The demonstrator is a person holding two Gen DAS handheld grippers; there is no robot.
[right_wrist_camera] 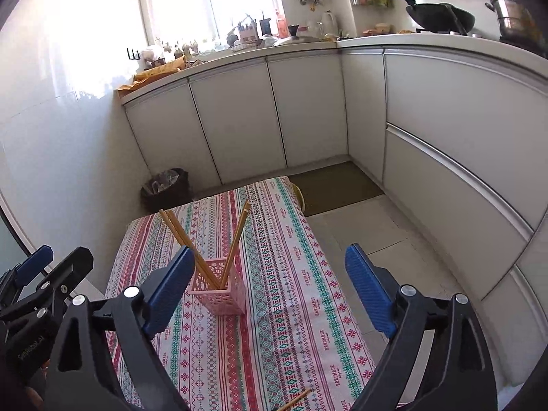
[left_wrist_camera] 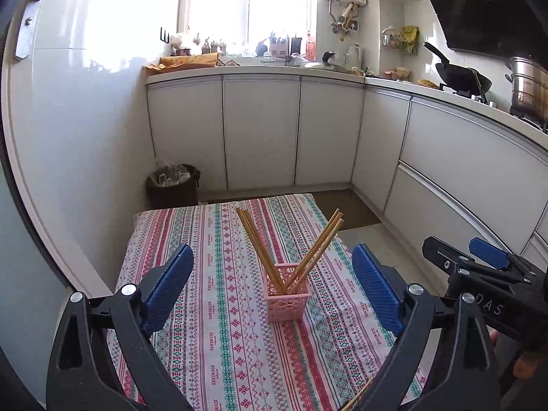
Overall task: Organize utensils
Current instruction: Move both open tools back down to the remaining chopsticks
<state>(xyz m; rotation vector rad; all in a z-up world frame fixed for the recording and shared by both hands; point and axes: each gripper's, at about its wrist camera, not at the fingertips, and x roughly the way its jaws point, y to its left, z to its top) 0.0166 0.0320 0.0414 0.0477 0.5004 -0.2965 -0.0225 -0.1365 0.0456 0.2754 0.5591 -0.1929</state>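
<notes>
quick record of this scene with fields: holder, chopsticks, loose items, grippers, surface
holder: pink lattice basket, upright on the table
chopsticks: wooden chopsticks stand in the basket, fanned into a V, some leaning left, some right
loose items: one more chopstick lies on the cloth at the near edge
grippers: left gripper open, nothing between its jaws; right gripper open, holding nothing
surface: patterned striped tablecloth covers the table
setting: kitchen, white cabinets behind
</notes>
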